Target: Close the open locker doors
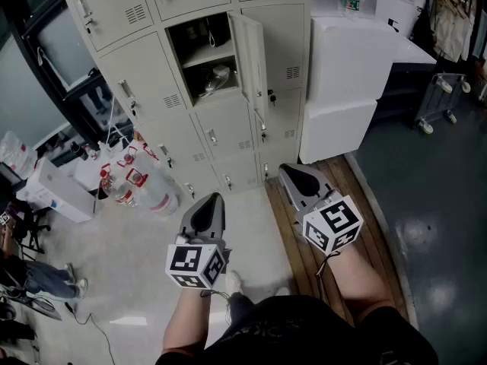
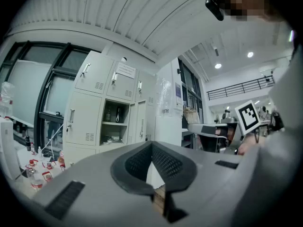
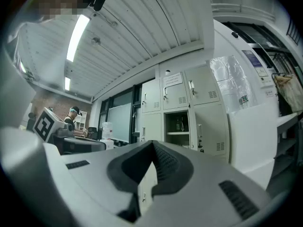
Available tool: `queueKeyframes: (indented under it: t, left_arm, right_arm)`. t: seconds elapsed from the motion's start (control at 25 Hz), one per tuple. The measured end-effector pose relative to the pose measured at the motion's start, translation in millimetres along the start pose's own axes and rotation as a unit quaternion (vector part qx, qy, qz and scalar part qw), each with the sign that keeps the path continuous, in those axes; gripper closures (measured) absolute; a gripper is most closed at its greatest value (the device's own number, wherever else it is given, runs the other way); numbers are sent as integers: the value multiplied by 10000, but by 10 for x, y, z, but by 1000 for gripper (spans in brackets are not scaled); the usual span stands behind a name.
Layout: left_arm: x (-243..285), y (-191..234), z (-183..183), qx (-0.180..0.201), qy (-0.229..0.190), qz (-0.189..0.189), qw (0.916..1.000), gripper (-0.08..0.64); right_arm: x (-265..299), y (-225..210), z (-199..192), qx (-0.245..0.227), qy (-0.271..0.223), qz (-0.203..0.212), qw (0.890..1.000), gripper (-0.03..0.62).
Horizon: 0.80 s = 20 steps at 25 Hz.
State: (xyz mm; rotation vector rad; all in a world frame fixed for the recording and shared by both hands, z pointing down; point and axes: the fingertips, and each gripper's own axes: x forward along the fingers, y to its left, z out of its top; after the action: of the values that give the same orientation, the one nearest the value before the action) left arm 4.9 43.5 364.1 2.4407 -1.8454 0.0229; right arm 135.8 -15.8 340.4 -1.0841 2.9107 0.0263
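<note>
Head view: open locker door (image 1: 251, 63) swung out from the middle column of the lockers (image 1: 137, 14). Its compartment (image 1: 199, 52) is dim, contents hard to make out. The top of the bank is cut off. Left gripper (image 1: 215, 198) and right gripper (image 1: 288, 170) are level, well apart from the door.

Left gripper view: jaws clenched, tips meeting, nothing between. Gripper body hides the lower lockers; compartment visible beyond.

Right gripper view: jaws clenched, empty. Compartment beyond, door nearly edge-on, lower rows blocked.
</note>
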Motion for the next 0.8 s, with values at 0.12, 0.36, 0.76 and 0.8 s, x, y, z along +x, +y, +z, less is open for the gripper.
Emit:
queueKeyframes:
  t: [0.12, 0.36, 0.76, 0.8]
  left_arm:
    - [-29, 0, 0, -21, -8, -7, 10000, 555]
    - [-62, -5, 28, -6, -52, -72, 10000, 555]
    - [-61, 134, 18, -32, -32, -101, 9999, 555]
    - [-51, 157, 21, -33, -32, -109, 9999, 555]
  right_arm:
    - [-4, 28, 6, -1, -4, 4, 10000, 592]
    - [4, 65, 26, 131, -106, 93, 9998, 592]
    - [172, 128, -41, 118, 27, 141, 9998, 592]
    - [199, 132, -47, 121, 37, 142, 9998, 592]
